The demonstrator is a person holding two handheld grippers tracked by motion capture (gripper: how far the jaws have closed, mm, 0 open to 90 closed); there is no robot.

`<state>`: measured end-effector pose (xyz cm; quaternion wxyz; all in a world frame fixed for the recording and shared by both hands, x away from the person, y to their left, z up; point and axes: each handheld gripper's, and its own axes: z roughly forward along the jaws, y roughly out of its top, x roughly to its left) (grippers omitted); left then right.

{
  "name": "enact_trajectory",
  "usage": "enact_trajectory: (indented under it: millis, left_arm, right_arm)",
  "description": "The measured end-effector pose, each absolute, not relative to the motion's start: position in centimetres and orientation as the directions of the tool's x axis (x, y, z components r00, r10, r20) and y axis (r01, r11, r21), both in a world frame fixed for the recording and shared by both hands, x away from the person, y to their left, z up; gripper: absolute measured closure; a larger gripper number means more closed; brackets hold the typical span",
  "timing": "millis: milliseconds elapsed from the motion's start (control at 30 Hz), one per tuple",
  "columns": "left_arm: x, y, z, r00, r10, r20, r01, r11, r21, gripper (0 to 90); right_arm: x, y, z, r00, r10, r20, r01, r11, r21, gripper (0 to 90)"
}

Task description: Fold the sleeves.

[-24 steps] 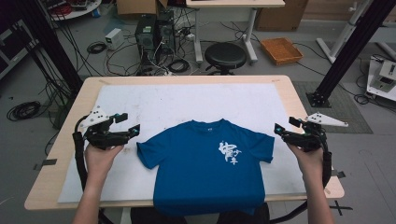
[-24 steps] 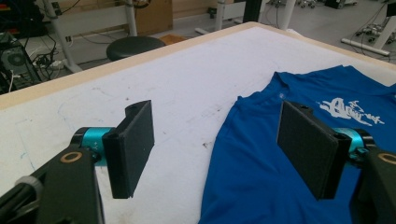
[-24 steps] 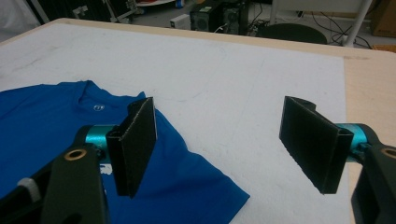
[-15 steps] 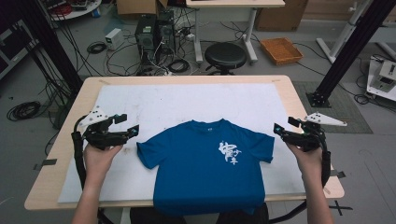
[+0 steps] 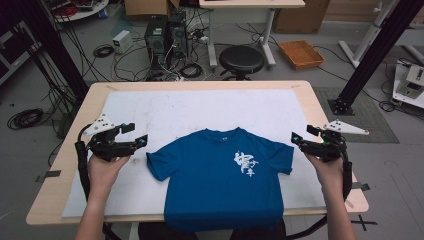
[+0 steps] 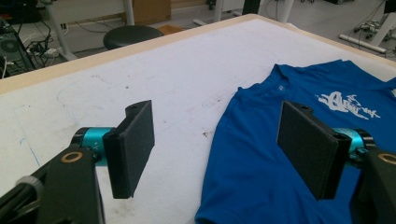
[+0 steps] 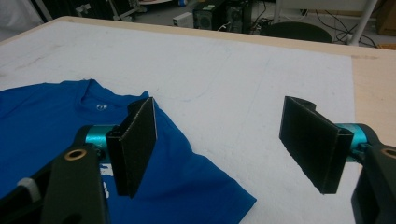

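A blue T-shirt (image 5: 220,175) with a white print on its chest lies flat on the white mat, collar away from the person, hem hanging over the near edge. My left gripper (image 5: 134,135) hovers open just left of the shirt's left sleeve (image 6: 252,154), nothing between its jaws. My right gripper (image 5: 299,136) stands open just right of the other sleeve (image 7: 187,186), also holding nothing. In the left gripper view (image 6: 217,144) the jaws straddle the sleeve's edge from above; in the right gripper view (image 7: 219,140) they straddle bare mat beside the sleeve.
The white mat (image 5: 200,107) covers most of the wooden table (image 5: 320,115). Behind the table stand a black stool (image 5: 241,59), computer towers (image 5: 162,32) with tangled cables, and an orange tray (image 5: 301,53) on the floor. Black frame legs (image 5: 372,55) rise at right.
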<state>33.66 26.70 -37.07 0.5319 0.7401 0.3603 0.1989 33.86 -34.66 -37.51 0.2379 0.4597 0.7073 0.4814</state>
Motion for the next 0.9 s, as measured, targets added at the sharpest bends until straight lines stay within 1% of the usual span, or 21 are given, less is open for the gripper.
enact_trajectory:
  millis: [900]
  left_arm:
    - [33.75,26.42,-37.18,0.672,0.734,-0.096,0.335,-0.186,0.924,27.8]
  right_arm:
    - [33.85,-34.92,-37.52,-0.457,0.883,0.106,0.428,0.114,0.897,27.1]
